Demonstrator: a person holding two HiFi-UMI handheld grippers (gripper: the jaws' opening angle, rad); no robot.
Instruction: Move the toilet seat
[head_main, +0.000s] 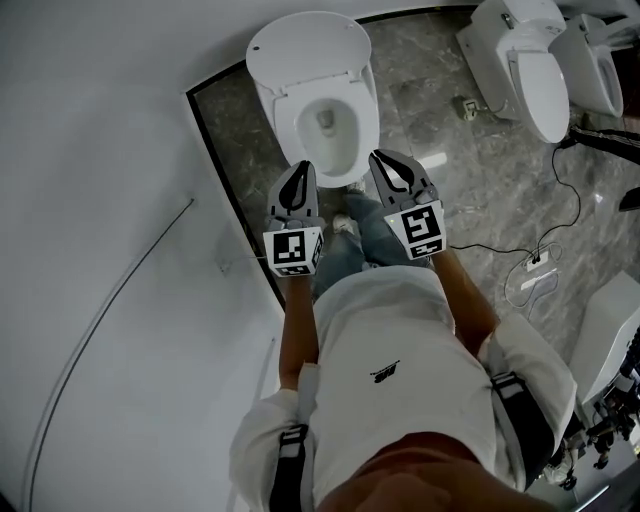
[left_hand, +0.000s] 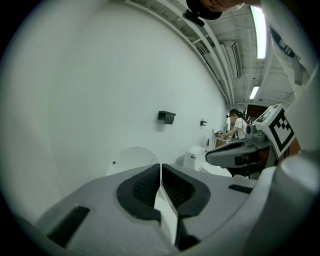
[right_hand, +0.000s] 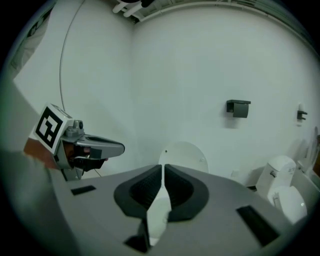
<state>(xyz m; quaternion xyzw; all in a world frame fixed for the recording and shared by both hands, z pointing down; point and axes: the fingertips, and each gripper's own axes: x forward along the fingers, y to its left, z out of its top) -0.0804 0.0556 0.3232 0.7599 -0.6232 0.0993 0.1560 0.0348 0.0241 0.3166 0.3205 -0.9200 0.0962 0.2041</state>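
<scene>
A white toilet stands against the wall, its round lid (head_main: 308, 45) raised behind the open bowl (head_main: 325, 125). The white ring around the bowl may be seat or rim; I cannot tell them apart. Both grippers hover side by side just in front of the bowl, touching nothing. My left gripper (head_main: 300, 170) is shut and empty, and my right gripper (head_main: 381, 160) is shut and empty too. In the left gripper view the closed jaw tips (left_hand: 160, 167) point at the raised lid (left_hand: 131, 160). The right gripper view shows closed tips (right_hand: 163, 170) below the lid (right_hand: 185, 155).
Two more white toilets (head_main: 530, 60) stand at the back right on the grey marble floor (head_main: 470, 170). Cables (head_main: 565, 195) and a power strip (head_main: 535, 265) lie at the right. A white wall (head_main: 100, 200) fills the left; a black holder (right_hand: 238, 108) hangs on it.
</scene>
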